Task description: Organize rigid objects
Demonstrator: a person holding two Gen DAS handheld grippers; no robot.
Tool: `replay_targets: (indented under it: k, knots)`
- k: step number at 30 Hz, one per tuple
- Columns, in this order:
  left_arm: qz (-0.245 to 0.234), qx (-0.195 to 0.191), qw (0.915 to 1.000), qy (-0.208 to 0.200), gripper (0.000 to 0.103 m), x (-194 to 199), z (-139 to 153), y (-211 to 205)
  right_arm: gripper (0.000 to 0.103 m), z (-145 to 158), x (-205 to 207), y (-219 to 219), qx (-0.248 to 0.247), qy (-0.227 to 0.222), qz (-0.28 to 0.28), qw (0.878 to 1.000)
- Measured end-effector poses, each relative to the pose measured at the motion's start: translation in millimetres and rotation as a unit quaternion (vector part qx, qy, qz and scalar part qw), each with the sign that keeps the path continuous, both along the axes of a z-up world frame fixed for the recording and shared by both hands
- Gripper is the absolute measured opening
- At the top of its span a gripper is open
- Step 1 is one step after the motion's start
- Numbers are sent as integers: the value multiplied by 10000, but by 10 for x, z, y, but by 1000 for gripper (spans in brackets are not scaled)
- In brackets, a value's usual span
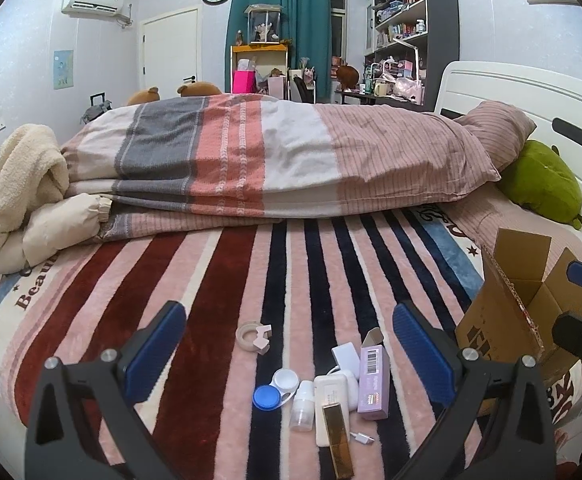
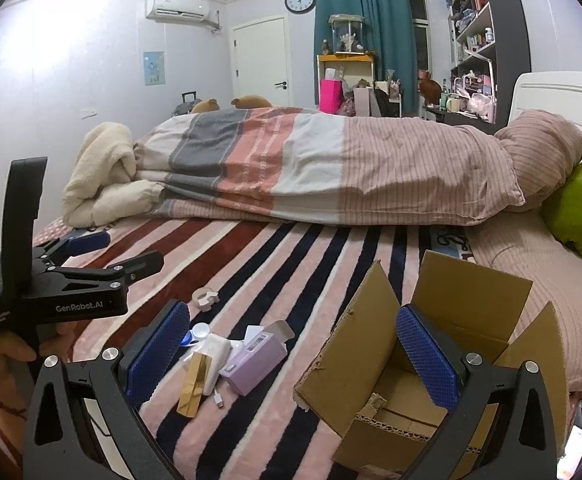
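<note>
On the striped blanket (image 1: 211, 280) at the near edge of the bed, a small heap of rigid things lies in front of the left gripper (image 1: 291, 344), whose blue pads stand wide apart with nothing between them. The heap holds a lilac carton (image 1: 374, 380), a gold bar-shaped box (image 1: 337, 436), a cream power bank (image 1: 329, 392) with a short cable, a small clear bottle (image 1: 303, 406) and a contact lens case (image 1: 277, 388) with one blue cap; a roll of tape (image 1: 253, 336) sits apart, farther up the blanket. To the right stands an open cardboard box (image 2: 371, 340), flaps up, seemingly with nothing in it (its floor is only partly visible). The right gripper (image 2: 291, 354) hovers over the box's near corner, likewise spread wide and holding nothing.

My judgement is that no item has been packed yet, and the step in hand is the first pick. It would go best to take an outlying piece first, the bottle or the lens case, closing across its narrow width so the neighbours are not dragged. The gold box overlaps the power bank, so it should come off before the bank. The soft pile gives under pressure; descend squarely, and lift clear of the raised flap before release.
</note>
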State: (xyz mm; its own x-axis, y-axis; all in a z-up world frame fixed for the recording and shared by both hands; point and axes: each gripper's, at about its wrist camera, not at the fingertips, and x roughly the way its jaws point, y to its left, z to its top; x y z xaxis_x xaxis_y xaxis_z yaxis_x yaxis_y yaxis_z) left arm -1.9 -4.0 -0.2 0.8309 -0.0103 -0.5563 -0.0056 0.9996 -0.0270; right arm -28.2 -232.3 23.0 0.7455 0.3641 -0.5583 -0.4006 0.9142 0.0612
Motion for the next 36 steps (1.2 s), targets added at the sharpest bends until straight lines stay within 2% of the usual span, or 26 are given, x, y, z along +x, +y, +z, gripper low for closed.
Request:
replay_targets:
  k: [36]
  knots:
    - [18,47,9999,-89,103,-43,46,-2,103,-42,-72,124,-28,20,130,9999]
